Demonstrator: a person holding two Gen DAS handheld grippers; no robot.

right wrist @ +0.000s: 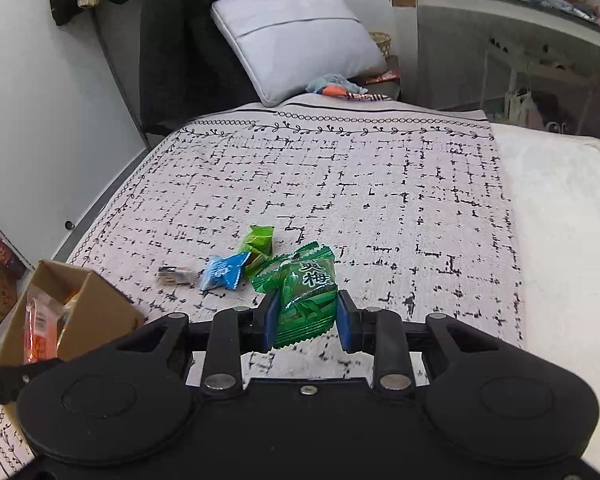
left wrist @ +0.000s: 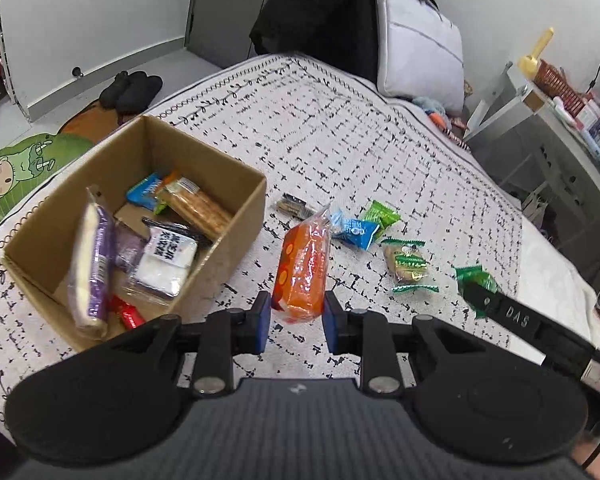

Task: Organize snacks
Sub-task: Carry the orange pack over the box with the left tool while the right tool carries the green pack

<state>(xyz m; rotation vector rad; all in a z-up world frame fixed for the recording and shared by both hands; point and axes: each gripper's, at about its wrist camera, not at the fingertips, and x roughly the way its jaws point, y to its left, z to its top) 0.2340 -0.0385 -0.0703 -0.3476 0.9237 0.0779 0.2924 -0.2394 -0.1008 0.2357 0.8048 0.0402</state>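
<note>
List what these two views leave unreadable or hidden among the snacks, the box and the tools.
- Cardboard box, right wrist view: mostly cut off by the left edge and the right tool's body.
- Small dark packet, right wrist view: blurred, label unreadable.
- Red packet, left wrist view: half hidden behind the box's near wall.
- Orange packet in the left tool: lower end hidden between the pads.

The orange packet (left wrist: 300, 272) is glossy, crinkled clear plastic film; the green packet (right wrist: 306, 300) is shiny printed foil. Matt brown corrugated cardboard forms the box (left wrist: 204, 168) near the bed's left edge. The bed cover (right wrist: 340, 184) looks like rough woven cloth. The fingers (left wrist: 260, 322) carry smooth blue pads on matt black plastic.
</note>
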